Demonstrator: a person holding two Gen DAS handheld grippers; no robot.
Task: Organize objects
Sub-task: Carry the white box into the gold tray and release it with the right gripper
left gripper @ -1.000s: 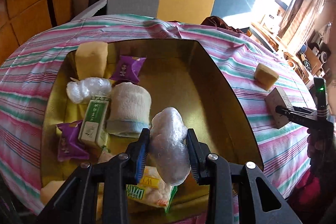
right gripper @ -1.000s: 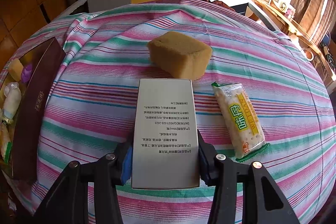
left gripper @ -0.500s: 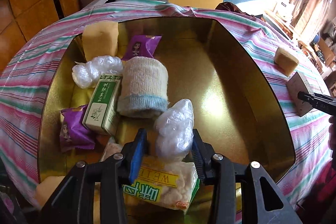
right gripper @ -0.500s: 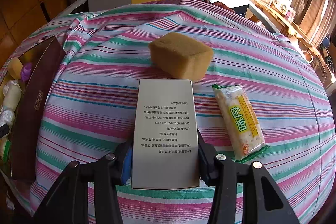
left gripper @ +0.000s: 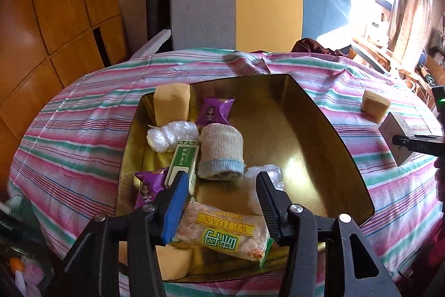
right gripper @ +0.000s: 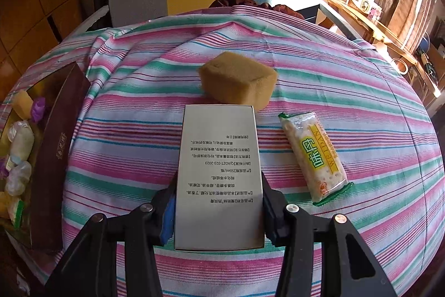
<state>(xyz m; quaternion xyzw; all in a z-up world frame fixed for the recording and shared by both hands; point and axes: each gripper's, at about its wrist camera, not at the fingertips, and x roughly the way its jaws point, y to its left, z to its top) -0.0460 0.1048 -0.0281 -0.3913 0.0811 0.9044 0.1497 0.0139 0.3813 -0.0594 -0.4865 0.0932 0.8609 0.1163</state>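
In the left wrist view a gold box (left gripper: 345, 157) holds a rolled towel (left gripper: 222, 155), a green carton (left gripper: 185, 160), purple packets (left gripper: 214, 110), a sponge (left gripper: 171, 105) and a wafer pack (left gripper: 219, 234). A clear plastic bundle (left gripper: 264, 173) lies on the box floor beside the towel. My left gripper (left gripper: 222, 187) hovers over the box, its jaws opening, with nothing pressed between them. My right gripper (right gripper: 219, 184) is shut on a white printed box (right gripper: 219, 157) that rests on the striped cloth. The same white box (left gripper: 397, 138) shows at the right edge of the left wrist view.
A tan sponge (right gripper: 239, 84) sits just beyond the white box and a wafer pack (right gripper: 314, 155) lies to its right. The gold box's dark red wall (right gripper: 55, 146) stands at the left. An upholstered chair (left gripper: 250, 10) is behind the table.
My left gripper let go of the plastic bundle, which now lies in the gold box. Its jaws widened and it drew back and up. The right gripper kept still.
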